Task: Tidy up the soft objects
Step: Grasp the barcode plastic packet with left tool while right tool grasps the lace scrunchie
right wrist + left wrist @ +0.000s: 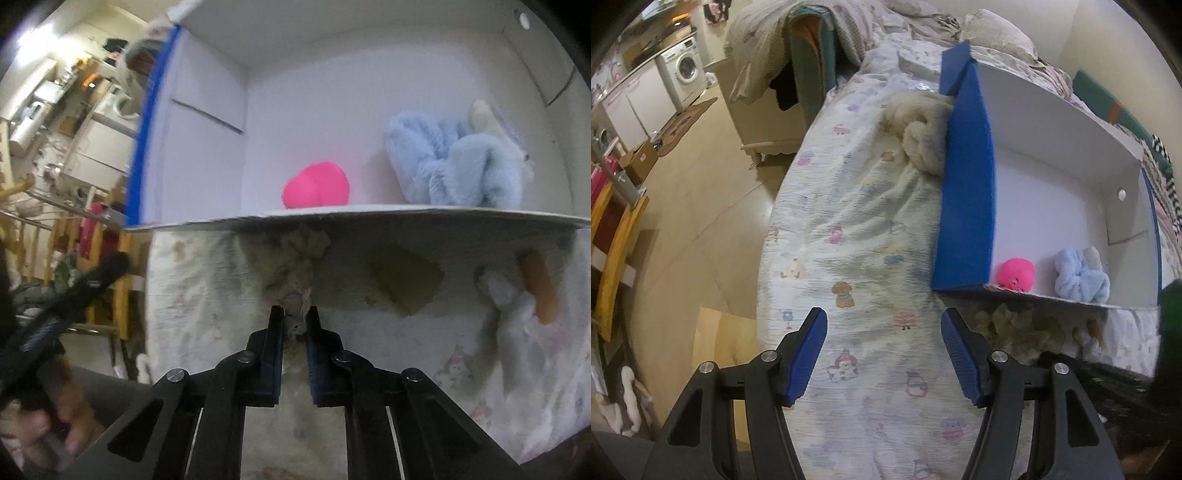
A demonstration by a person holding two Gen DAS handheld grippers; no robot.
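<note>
Right gripper (294, 314): fingers (275, 332) nearly closed, pinching a small beige fuzzy plush (295, 258) between the tips. Only a thin fold of the plush sits between the pads; the rest of it bunches up just in front of the near wall of the box (332, 221), lying on the bed.

Left gripper (884, 325): fingers (809, 354) stand apart about halfway, nothing between them. They point down at the printed quilt (857, 229), just beside the box's near left corner.

Box (964, 192): blue outside, white inside, open top, resting on the quilt. Contents, both against the near wall: pink round toy (1015, 274) in the near left corner; light blue fluffy plush (1080, 275) to the right of it, with a cream piece tucked at its far side.

Outside the box:
- Cream knotted plush (923, 136) touching the box's left wall, toward the far end.
- Beige fuzzy plush (1008, 325) just in front of the near wall, as seen from the left wrist.
- White fluffy item with an orange part (539, 291) in front of the box's near right corner.

Person's hand (62, 417) on the left gripper's handle, blurred, at the lower left of the right wrist view.
</note>
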